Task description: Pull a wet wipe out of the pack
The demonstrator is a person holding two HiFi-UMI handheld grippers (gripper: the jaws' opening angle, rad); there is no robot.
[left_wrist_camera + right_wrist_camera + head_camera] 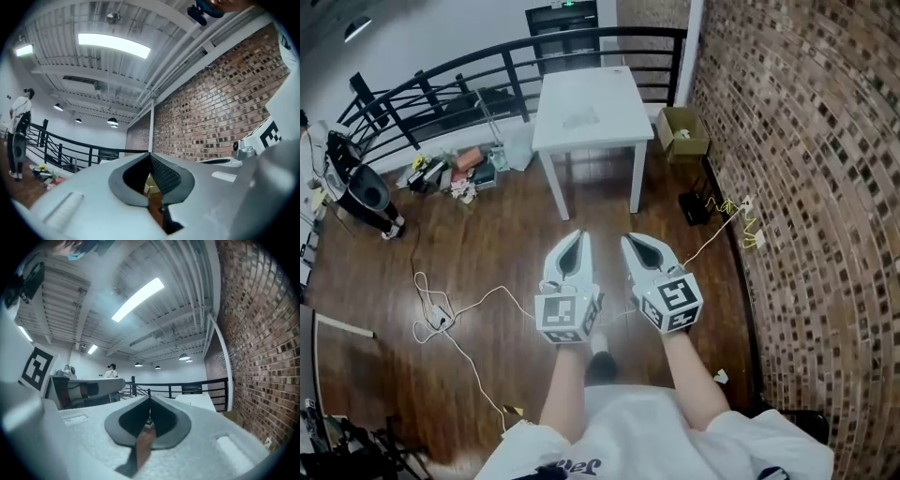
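Observation:
A white square table point(614, 127) stands ahead on the wooden floor. A pale flat thing point(581, 118) lies on its top; whether it is the wipe pack is too faint to tell. Both grippers are held level over the floor, well short of the table, side by side. My left gripper point(578, 234) has its jaws together with nothing between them, and the tips meet in the left gripper view point(150, 153). My right gripper point(627, 240) is shut and empty too, its tips touching in the right gripper view point(150, 398).
A brick wall point(806, 187) runs along the right. A cardboard box point(682, 131) sits right of the table. A black railing point(487, 66) curves behind it, with clutter point(455, 169) at its foot. Cables point(441, 314) trail over the floor at left. A person point(18, 131) stands by the railing.

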